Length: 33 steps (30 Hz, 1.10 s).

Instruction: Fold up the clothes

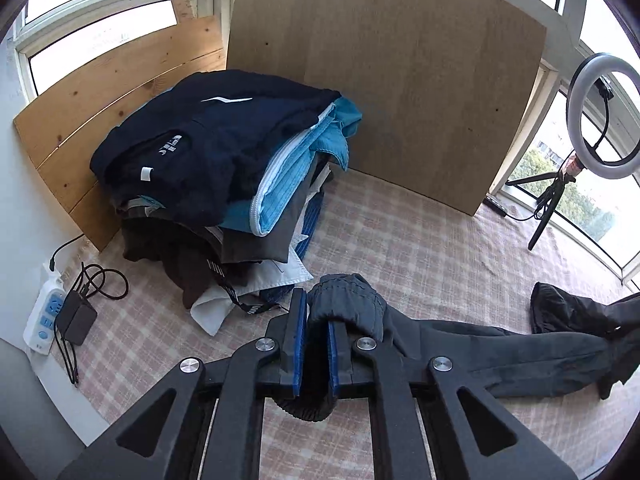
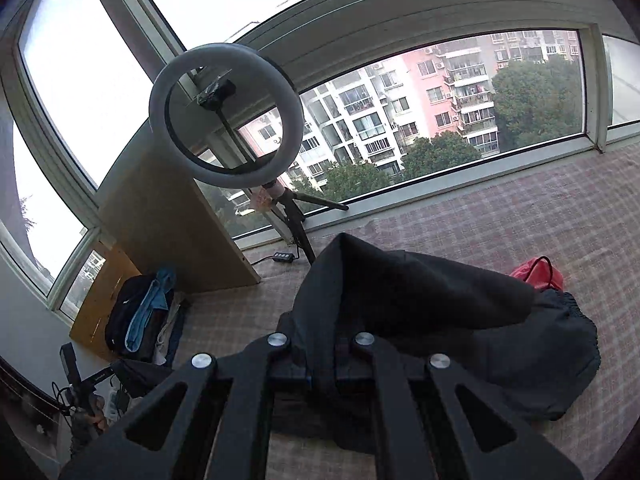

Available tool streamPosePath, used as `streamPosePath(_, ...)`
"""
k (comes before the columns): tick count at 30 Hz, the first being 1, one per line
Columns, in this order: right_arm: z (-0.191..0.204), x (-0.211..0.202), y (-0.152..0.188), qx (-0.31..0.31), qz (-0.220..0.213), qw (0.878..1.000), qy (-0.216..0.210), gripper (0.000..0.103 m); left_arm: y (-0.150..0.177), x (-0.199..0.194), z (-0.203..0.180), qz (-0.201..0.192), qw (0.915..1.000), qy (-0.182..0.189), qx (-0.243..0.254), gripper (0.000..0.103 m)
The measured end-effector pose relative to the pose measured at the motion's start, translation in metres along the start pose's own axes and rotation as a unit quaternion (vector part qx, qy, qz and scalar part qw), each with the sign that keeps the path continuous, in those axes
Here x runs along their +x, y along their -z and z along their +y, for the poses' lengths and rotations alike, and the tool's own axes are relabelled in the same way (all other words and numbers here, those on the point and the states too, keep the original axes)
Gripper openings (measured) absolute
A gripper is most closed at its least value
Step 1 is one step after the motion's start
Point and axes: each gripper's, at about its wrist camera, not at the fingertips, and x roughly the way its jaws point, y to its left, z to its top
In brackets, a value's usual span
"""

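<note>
Left wrist view shows the left gripper (image 1: 317, 320) clamped on the dark trousers' (image 1: 500, 356) cuff over the checked cloth (image 1: 400, 232), while the right gripper (image 2: 322, 354) pinches their lifted fabric, so both should travel level, keeping edges aligned.

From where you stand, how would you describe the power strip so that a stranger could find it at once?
Start at the tall pile of folded clothes against the wooden boards in the left wrist view. Left of the pile, at the edge of the checked cloth, lies the white power strip. Only it has blue sockets, and a black adapter is plugged in.
</note>
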Motion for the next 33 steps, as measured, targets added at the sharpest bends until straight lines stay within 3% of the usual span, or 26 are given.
streamPosePath(5,0.131,0.081,0.046,-0.04,0.088,0.986,-0.138,0.005,-0.009,0.001,-0.021,-0.006,0.9994,0.03,0.016,0.015)
streamPosePath(8,0.216,0.113,0.078,-0.14,0.137,0.965,-0.175,0.009,-0.014,-0.002,-0.026,-0.011,0.9989,0.038,0.023,0.019)
streamPosePath(10,0.237,0.135,0.103,-0.161,0.202,0.951,-0.173,0.015,-0.014,-0.006,-0.023,-0.018,0.9989,0.032,0.029,0.026)
streamPosePath(12,0.225,0.15,0.12,-0.147,0.25,0.943,-0.163,0.017,-0.011,-0.008,-0.018,-0.019,0.9991,0.022,0.033,0.028)
streamPosePath(15,0.177,0.144,0.126,-0.111,0.266,0.947,-0.141,0.02,-0.004,-0.002,-0.018,-0.005,0.9992,0.016,0.035,0.028)
streamPosePath(18,0.114,0.111,0.116,-0.069,0.231,0.963,-0.119,0.031,0.006,0.008,-0.039,0.019,0.998,0.038,0.047,0.028)
streamPosePath(21,0.026,0.062,0.101,0.017,0.15,0.986,-0.069,0.044,0.021,0.017,-0.095,0.04,0.9907,0.09,0.093,0.028)
streamPosePath(24,-0.065,0.011,0.098,0.118,0.069,0.99,-0.016,0.045,0.041,0.025,-0.181,0.076,0.9702,0.179,0.145,0.028)
streamPosePath(26,-0.109,-0.011,0.099,0.155,0.043,0.986,0.049,0.045,0.062,0.032,-0.249,0.117,0.9457,0.244,0.18,0.029)
streamPosePath(28,-0.145,-0.022,0.097,0.169,0.035,0.979,0.104,0.045,0.09,0.037,-0.319,0.166,0.9163,0.294,0.215,0.04)
streamPosePath(29,-0.159,-0.021,0.097,0.178,0.036,0.976,0.118,0.045,0.106,0.039,-0.352,0.193,0.901,0.311,0.233,0.046)
streamPosePath(31,-0.187,-0.02,0.096,0.195,0.036,0.969,0.146,0.045,0.137,0.038,-0.411,0.24,0.8697,0.333,0.275,0.047)
streamPosePath(32,-0.198,-0.017,0.096,0.204,0.036,0.967,0.151,0.045,0.15,0.038,-0.436,0.251,0.8603,0.334,0.293,0.049)
streamPosePath(33,-0.209,-0.014,0.096,0.212,0.036,0.964,0.156,0.045,0.16,0.038,-0.458,0.251,0.8577,0.326,0.308,0.053)
